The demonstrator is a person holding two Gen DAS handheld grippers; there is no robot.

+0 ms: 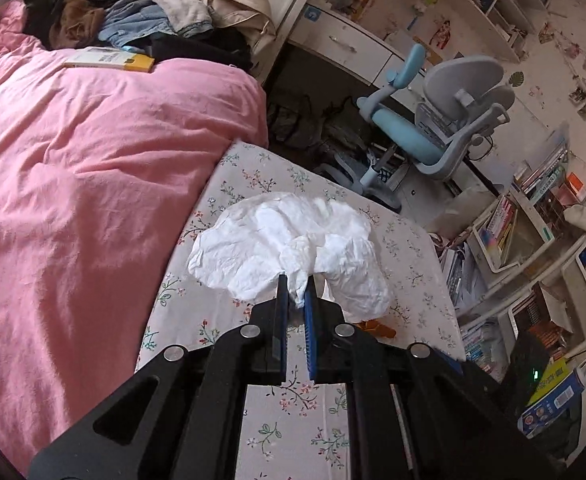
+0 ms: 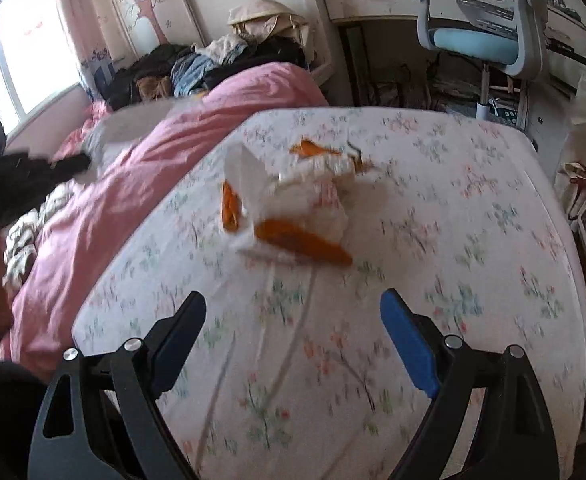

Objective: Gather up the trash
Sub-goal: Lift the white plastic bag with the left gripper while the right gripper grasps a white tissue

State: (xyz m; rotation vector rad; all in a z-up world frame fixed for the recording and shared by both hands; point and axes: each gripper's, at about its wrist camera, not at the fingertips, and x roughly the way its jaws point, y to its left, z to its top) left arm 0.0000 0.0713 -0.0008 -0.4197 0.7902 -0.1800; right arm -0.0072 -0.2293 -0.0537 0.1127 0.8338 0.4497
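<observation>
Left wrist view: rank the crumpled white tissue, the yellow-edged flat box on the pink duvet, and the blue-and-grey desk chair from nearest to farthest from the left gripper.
1. Crumpled white tissue: pinched between the left gripper fingers, over the floral sheet.
2. Blue-and-grey desk chair: upper right, past the bed edge.
3. Yellow-edged flat box: far upper left on the pink duvet.

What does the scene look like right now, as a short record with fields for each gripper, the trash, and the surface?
left gripper: shut on crumpled white tissue, lifted above the sheet
right gripper: open, empty, pointed at the pile
remaining trash: white tissues and orange peels heaped together on the sheet; view blurred
surface: floral bed sheet, pink duvet alongside
trash bin: none in view
</observation>
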